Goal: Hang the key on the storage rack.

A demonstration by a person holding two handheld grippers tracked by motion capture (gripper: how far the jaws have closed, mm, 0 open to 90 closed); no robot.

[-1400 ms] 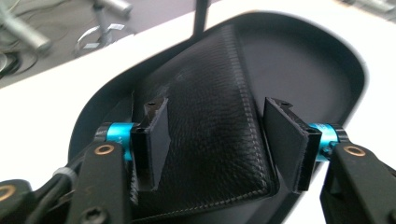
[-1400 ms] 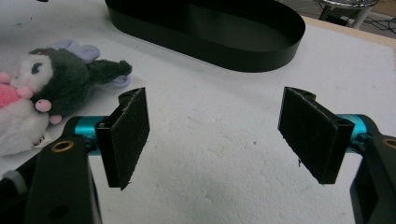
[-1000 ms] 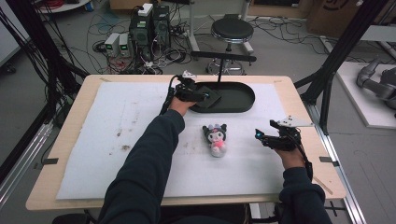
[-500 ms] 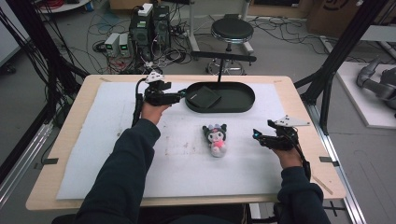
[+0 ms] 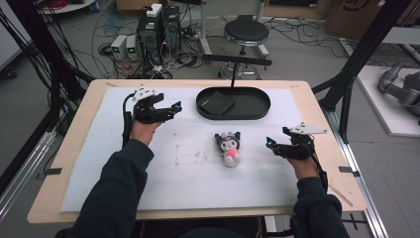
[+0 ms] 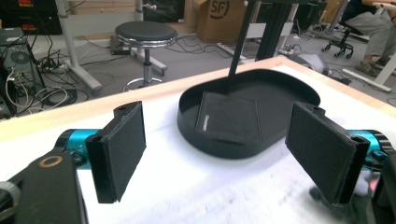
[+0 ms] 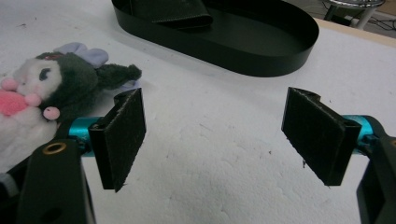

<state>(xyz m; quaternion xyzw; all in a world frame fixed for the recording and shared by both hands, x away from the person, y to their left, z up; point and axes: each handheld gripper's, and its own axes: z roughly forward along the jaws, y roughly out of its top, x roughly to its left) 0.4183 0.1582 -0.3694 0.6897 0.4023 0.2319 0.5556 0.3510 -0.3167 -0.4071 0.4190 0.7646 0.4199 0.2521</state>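
Plush toy (image 5: 228,148) is seen centre frame on the white mat, long axis vertical. Right gripper (image 5: 272,144) is held nearer, just right of it, jaws spread, empty. Left gripper (image 5: 174,107) upper left, likewise spread.

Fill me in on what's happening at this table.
A person works two claws over a white foam mat. The left claw hangs open beside the black oval tray, which holds a flat black pouch. The right claw, also open, sits right of the small dark-hooded plush doll, which lies untouched.
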